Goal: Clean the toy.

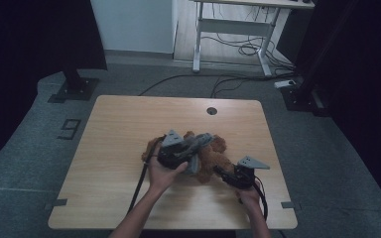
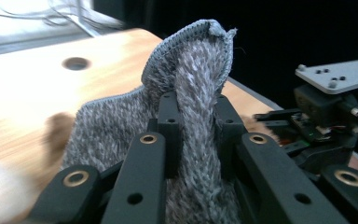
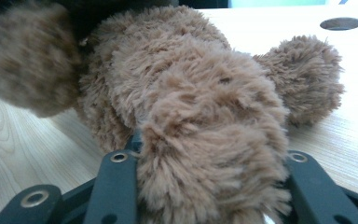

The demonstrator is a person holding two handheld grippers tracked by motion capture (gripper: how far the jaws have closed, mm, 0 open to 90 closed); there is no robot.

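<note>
A brown plush teddy bear [image 1: 213,157] lies on the middle of the wooden table [image 1: 119,129], partly wrapped in a grey knitted garment [image 1: 201,141]. My left gripper [image 1: 194,150] is shut on a raised fold of that grey knit [image 2: 191,79], which stands up between its black fingers [image 2: 170,116]. To the right, my right gripper [image 1: 222,172] is shut on a brown furry limb of the bear [image 3: 205,130]; the fur hides its fingertips. The right gripper's body and grey plate [image 2: 335,77] appear in the left gripper view.
A round cable hole [image 1: 212,110] sits near the table's far edge. Beyond the table stand a white desk frame [image 1: 233,27] with cables on the floor and a black stand base [image 1: 73,89] at the left. A black cable [image 1: 139,186] trails from the left gripper.
</note>
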